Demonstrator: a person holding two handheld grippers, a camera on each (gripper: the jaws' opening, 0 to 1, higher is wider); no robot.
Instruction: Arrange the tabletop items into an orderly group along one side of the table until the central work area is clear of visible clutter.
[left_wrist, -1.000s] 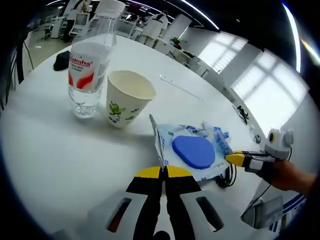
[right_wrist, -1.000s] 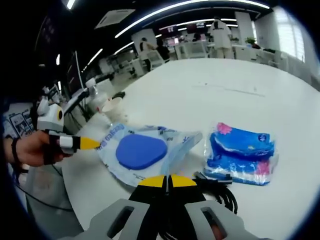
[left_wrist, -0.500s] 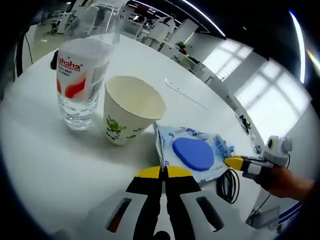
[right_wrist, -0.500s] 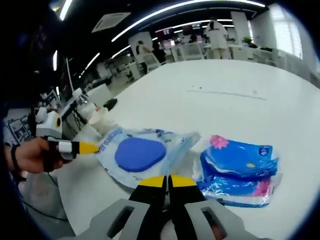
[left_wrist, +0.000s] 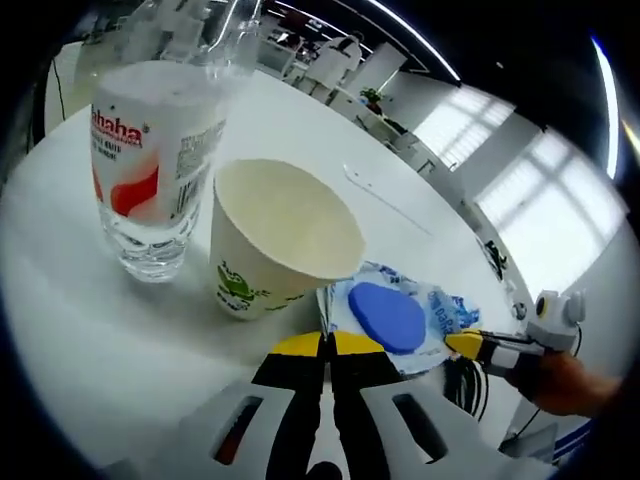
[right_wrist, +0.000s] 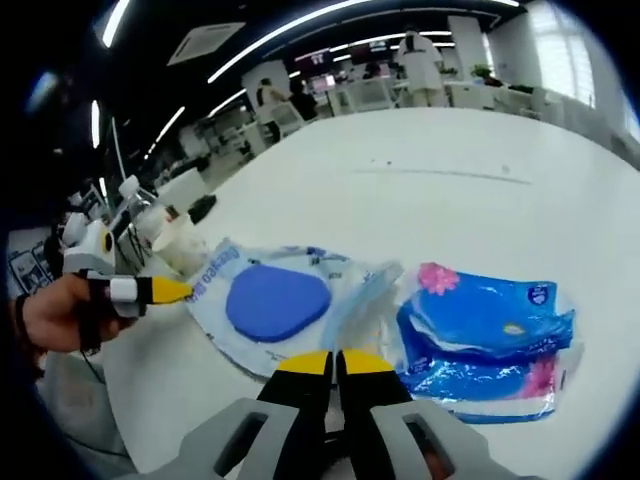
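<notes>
Pinching opposite edges of the wipes packet (left_wrist: 390, 318), both the left hand-held gripper (left_wrist: 327, 345) and right hand-held gripper (right_wrist: 335, 362) hold it beside the paper cup (left_wrist: 275, 235) and water bottle (left_wrist: 150, 170). Tissue pack (right_wrist: 490, 340) lies apart on the desk (right_wrist: 450, 170); grouping appears incomplete.

A clear, glossy plastic bottle (left_wrist: 155, 150) with a printed film label is seen beside a matt paper cup (left_wrist: 275, 240) on the smooth, white, faintly sheened tabletop (left_wrist: 90, 330). A crinkled, shiny plastic wet-wipe pack (right_wrist: 275, 300) with a smooth matt blue flap is shown next to a glossy, wrinkled blue film tissue pack (right_wrist: 490, 340). The left tool (left_wrist: 327, 345) and right tool (right_wrist: 334, 362) are tipped in smooth yellow plastic over matt black and pale grey plastic bodies.
</notes>
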